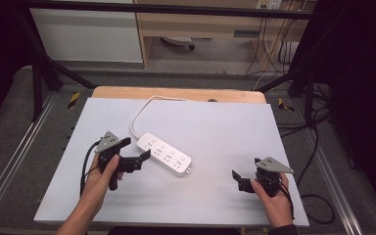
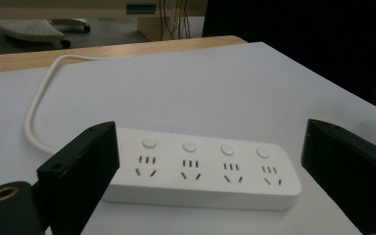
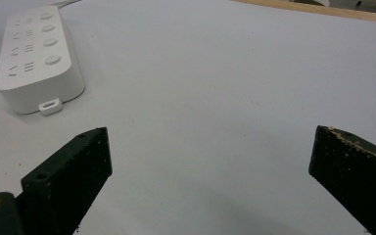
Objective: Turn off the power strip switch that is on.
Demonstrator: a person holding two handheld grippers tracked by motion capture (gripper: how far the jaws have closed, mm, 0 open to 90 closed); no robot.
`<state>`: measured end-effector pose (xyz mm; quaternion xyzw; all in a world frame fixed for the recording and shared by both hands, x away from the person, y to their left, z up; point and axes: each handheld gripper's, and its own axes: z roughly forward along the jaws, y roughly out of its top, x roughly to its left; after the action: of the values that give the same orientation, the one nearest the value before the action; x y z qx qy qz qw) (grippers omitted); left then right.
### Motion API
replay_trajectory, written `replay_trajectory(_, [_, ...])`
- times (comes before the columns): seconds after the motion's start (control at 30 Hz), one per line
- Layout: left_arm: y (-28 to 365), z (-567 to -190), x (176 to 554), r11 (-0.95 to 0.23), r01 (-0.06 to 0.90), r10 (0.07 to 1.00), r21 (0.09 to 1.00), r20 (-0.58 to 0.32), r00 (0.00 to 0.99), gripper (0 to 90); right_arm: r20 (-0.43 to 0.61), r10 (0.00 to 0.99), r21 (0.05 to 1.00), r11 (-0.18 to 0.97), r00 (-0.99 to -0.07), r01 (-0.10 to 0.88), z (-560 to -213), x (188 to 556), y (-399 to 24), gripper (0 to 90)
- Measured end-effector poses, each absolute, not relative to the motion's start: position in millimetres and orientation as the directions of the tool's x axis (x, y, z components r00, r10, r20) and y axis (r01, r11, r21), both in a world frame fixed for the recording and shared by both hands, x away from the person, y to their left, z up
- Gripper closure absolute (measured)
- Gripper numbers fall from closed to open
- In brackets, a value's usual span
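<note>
Here the left tool (image 1: pixel 136 149), jaws spread, flanks the power strip (image 1: pixel 164 153) lying mid-counter (image 1: pixel 215 196); closing off-centre could skid it. Right tool (image 1: pixel 241 180) hovers released, well apart.

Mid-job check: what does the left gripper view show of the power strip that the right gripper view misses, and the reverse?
Left gripper view: the power strip's long side, four buttons in a row, its white cable looping off, framed by the open left tongs. Right gripper view: the strip's far end with its small tab, apart from the open right tongs. Both: the strip on the grey mat.
</note>
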<state>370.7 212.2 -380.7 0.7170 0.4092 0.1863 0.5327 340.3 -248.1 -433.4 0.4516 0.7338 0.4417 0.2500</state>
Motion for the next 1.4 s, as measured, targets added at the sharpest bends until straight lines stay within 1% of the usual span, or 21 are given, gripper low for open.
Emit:
replay_trajectory(0.1, [225.9, -381.0, 363.4, -0.077, 0.38, 0.815, 0.922, -0.162, 0.556, 8.2, 0.029, 0.883, 0.874, 0.205, -0.468, 0.441, -433.6, 340.3, -247.7, 3.0])
replay_trajectory(0.17, [234.2, -381.2, 358.7, -0.07, 0.373, 0.823, 0.925, -0.157, 0.545, 9.9, 0.029, 0.883, 0.873, 0.206, -0.468, 0.443, -433.6, 340.2, -247.6, 3.0])
replay_trajectory(0.33, [253.1, -382.4, 348.5, -0.075, 0.35, 0.834, 0.934, -0.134, 0.535, 9.0, 0.031, 0.886, 0.873, 0.201, -0.462, 0.444, -433.9, 340.2, -248.2, 2.9])
replay_trajectory(0.47, [267.2, -385.4, 342.2, -0.044, 0.351, 0.845, 0.935, -0.152, 0.512, 8.8, 0.029, 0.887, 0.873, 0.202, -0.461, 0.444, -434.3, 340.6, -247.9, 2.9])
replay_trajectory(0.7, [289.9, -394.7, 333.8, -0.031, 0.353, 0.867, 0.935, -0.151, 0.475, 8.7, 0.025, 0.888, 0.873, 0.204, -0.459, 0.443, -434.6, 340.6, -248.4, 2.9])
replay_trajectory(0.83, [299.6, -402.5, 329.6, -0.012, 0.36, 0.877, 0.933, -0.163, 0.451, 8.7, 0.026, 0.891, 0.873, 0.201, -0.454, 0.444, -435.0, 340.9, -248.6, 2.9])
replay_trajectory(1.1, [311.6, -411.0, 322.1, -0.021, 0.367, 0.887, 0.93, -0.153, 0.436, 8.7, 0.011, 0.895, 0.88, 0.203, -0.446, 0.43, -436.2, 342.7, -249.8, 2.9])
replay_trajectory(1.23, [316.2, -415.9, 319.8, -0.032, 0.372, 0.892, 0.928, -0.141, 0.429, 8.7, 0.011, 0.903, 0.874, 0.2, -0.429, 0.443, -438.8, 344.0, -252.2, 3.1])
replay_trajectory(1.4, [320.1, -419.4, 317.2, -0.036, 0.367, 0.893, 0.929, -0.135, 0.429, 8.7, -0.002, 0.924, 0.842, 0.208, -0.383, 0.497, -446.3, 347.1, -256.7, 3.3])
